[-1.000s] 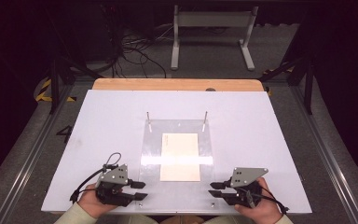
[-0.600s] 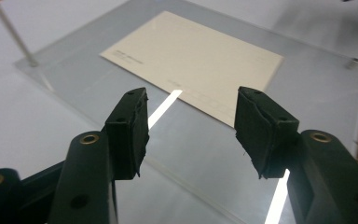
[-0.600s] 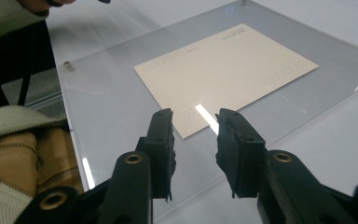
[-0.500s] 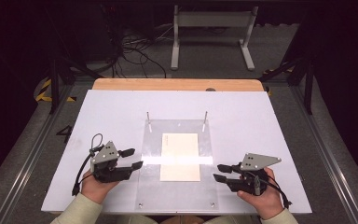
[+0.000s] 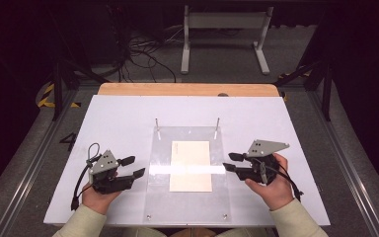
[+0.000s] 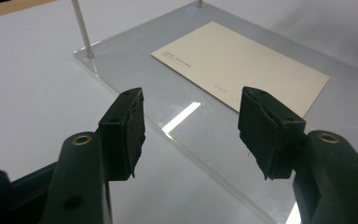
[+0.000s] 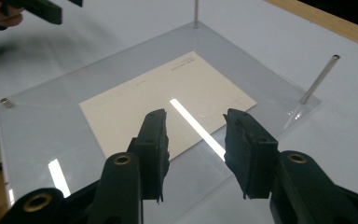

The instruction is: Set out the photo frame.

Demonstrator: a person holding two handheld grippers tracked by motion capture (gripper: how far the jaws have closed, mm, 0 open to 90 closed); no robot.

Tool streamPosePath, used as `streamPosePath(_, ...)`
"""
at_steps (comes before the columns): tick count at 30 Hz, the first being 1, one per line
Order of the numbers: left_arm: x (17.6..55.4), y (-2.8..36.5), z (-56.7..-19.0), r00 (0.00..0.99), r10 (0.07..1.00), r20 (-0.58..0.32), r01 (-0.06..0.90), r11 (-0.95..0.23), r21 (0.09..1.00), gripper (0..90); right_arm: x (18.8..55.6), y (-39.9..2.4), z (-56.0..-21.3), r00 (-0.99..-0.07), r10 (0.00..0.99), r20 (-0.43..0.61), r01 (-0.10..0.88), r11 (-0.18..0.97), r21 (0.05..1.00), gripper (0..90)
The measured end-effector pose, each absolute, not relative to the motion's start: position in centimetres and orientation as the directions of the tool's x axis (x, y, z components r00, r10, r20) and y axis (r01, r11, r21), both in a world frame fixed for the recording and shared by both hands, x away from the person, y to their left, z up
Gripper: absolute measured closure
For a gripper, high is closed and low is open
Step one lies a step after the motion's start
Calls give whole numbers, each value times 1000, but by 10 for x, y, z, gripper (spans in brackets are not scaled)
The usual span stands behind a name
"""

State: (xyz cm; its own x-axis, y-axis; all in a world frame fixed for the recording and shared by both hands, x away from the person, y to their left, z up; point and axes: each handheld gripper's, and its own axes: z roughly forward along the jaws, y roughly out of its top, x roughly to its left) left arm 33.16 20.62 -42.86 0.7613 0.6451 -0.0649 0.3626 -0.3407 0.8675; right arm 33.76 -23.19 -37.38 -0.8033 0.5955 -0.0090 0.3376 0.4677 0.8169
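While both grippers flanked the clear acrylic plate (image 5: 187,173), the cream rectangular card (image 5: 191,165) lay flat at the plate's middle; whether it sat on top of the acrylic or under it could not be told. Left gripper (image 5: 132,166): jaws apart, nothing between them, and they had just been opening; it pointed at the plate's left edge, just short of it. Right gripper (image 5: 231,162): jaws also apart and empty, likewise just opening, tips over the plate's right edge.

Risks, as judged. A flat card gives the black pads (image 6: 126,130) no raised edge to catch, so a pinch may skid off or crease a corner. Pressing a jaw tip onto the glossy acrylic could shove the whole plate across the white tabletop (image 5: 118,123). The bright glare strip (image 7: 198,128) across the card may hide its edge. The two thin metal posts (image 5: 156,126) at the plate's far corners could snag a trailing cable.

Surface: smooth white board on a wooden table edge (image 5: 187,89). Room: dark, grey floor, tangled cables (image 5: 143,59) and a white metal stand (image 5: 224,34) behind.
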Motion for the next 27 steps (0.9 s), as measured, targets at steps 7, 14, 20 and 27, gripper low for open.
streamPosePath(7, 328, 212, -432, 748, 661, -69, 375, -335, 864, 399, 377, -231, -365, -762, 647, 13, 397, 451, 799, 586)
streamPosePath(14, 323, 213, -433, 749, 660, -64, 376, -344, 860, 391, 397, -215, -360, -769, 639, 7, 396, 468, 790, 669)
streamPosePath(20, 321, 213, -434, 750, 659, -53, 374, -356, 856, 387, 416, -208, -361, -728, 685, 10, 415, 429, 802, 765)
streamPosePath(27, 321, 206, -435, 754, 655, -58, 376, -358, 854, 387, 437, -203, -359, -679, 734, 21, 457, 399, 795, 746)
